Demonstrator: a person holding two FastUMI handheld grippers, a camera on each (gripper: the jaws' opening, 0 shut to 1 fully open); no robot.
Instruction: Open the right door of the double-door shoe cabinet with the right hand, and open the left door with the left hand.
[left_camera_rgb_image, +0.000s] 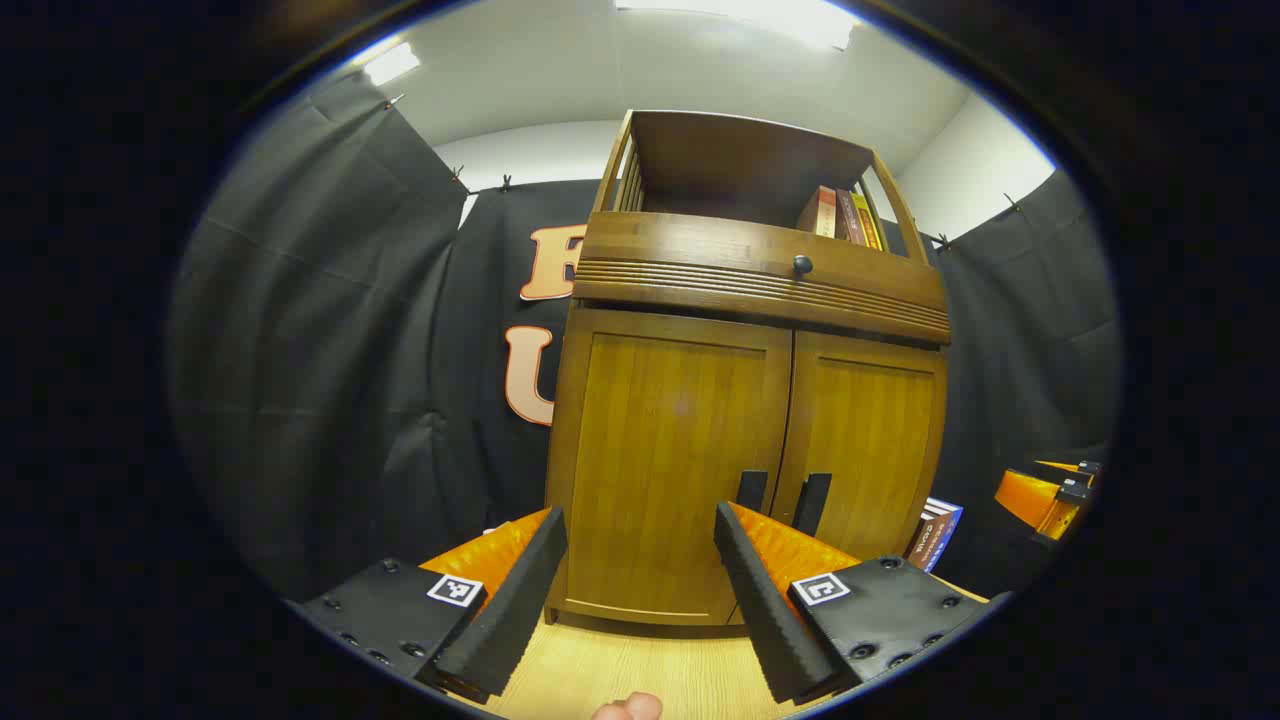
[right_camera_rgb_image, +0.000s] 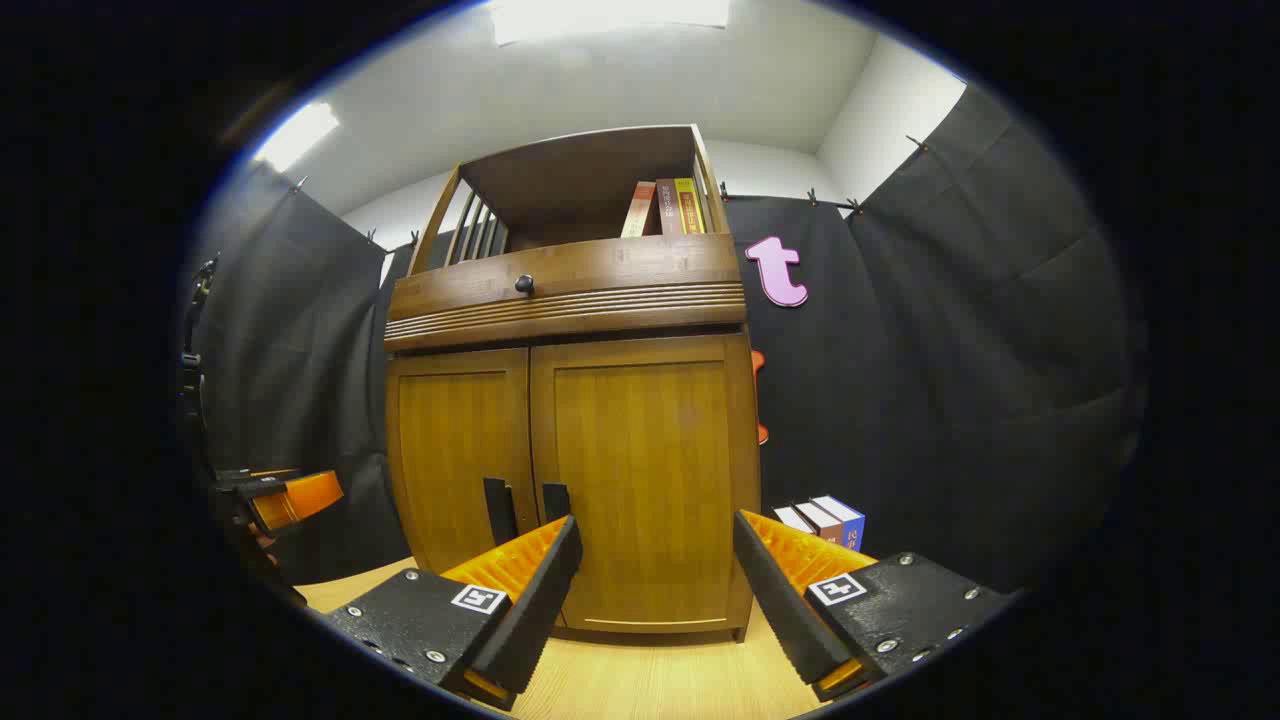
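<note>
both doors of the shoe cabinet (right_camera_rgb_image: 570, 440) are seen closed, so the task is judged to be at its approach step, with nothing yet grasped. the right hand-held gripper (right_camera_rgb_image: 650, 580) is held with its fingers spread apart and empty, and the right door (right_camera_rgb_image: 640, 480) is found straight ahead of it, its dark handle (right_camera_rgb_image: 555, 500) just above the tip of the finger on the left. the left hand-held gripper (left_camera_rgb_image: 635, 570) is likewise held wide apart and empty, with the left door (left_camera_rgb_image: 665, 460) ahead of it and that door's handle (left_camera_rgb_image: 751, 490) just above the finger on the right. next, the right handle is to be brought between the fingers, clamped and pulled outward.
</note>
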